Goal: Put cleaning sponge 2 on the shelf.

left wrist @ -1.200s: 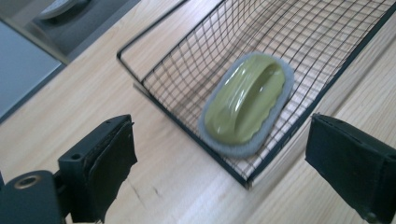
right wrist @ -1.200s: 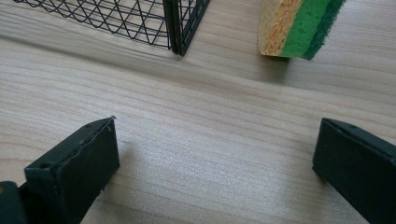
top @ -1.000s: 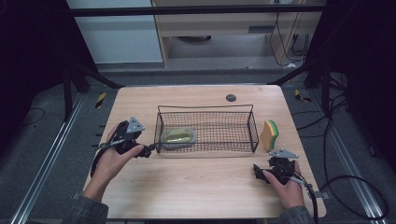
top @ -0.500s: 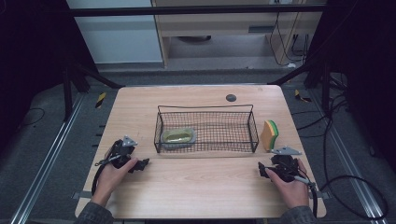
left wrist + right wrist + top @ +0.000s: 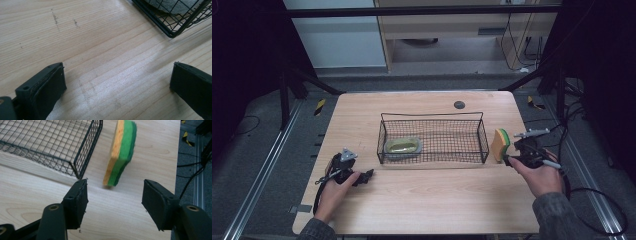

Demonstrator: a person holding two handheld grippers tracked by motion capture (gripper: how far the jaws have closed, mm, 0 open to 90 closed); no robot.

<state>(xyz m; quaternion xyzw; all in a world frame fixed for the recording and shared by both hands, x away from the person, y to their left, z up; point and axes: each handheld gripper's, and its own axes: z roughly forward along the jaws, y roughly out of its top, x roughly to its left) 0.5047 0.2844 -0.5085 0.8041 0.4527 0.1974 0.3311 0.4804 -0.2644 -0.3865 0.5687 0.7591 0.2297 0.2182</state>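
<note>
Sponge (image 5: 500, 144), yellow with a green scouring face, stands on its edge near the right edge of the wooden table (image 5: 422, 200), just beside the right end of the black wire basket (image 5: 433, 137). An oval green dish (image 5: 403, 146) lies in the basket's left end. The right gripper (image 5: 115, 202) sits just short of the sponge, jaws spread wide with nothing between them. The left gripper (image 5: 117, 85) rests low over bare wood near the table's left edge, jaws likewise apart and empty, off the basket's front left corner.
</note>
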